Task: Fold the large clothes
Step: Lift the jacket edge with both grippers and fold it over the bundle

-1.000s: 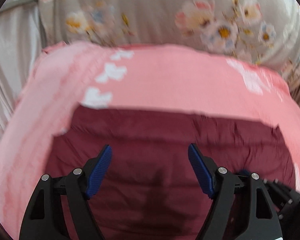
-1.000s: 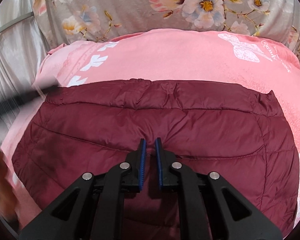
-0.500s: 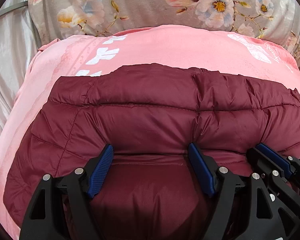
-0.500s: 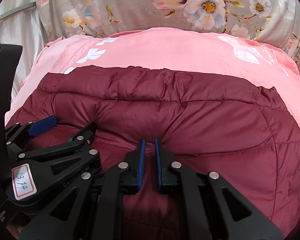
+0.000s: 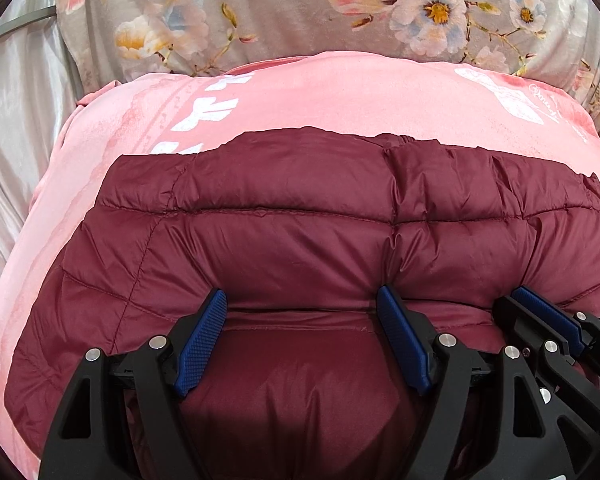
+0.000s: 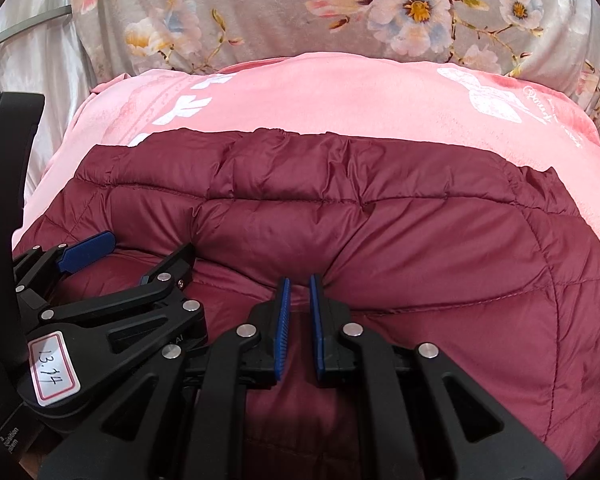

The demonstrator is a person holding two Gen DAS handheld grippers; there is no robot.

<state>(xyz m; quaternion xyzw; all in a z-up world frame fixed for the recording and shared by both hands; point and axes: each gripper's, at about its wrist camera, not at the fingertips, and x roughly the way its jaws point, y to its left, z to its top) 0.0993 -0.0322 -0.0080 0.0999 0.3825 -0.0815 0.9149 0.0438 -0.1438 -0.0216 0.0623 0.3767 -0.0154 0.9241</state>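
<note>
Left gripper (image 5: pixel 300 336) dropped onto the jacket (image 5: pixel 300 240), jaws wide, empty; right gripper (image 6: pixel 299 312) beside it nearly closed (pinching the fold edge); jacket's long axis runs crosswise ahead.

We see a quilted jacket (image 5: pixel 300 240) of slightly glossy cloth on a matt, soft pink blanket (image 5: pixel 340 100). The grippers' pads (image 5: pixel 200 340) look like ribbed blue rubber.
</note>
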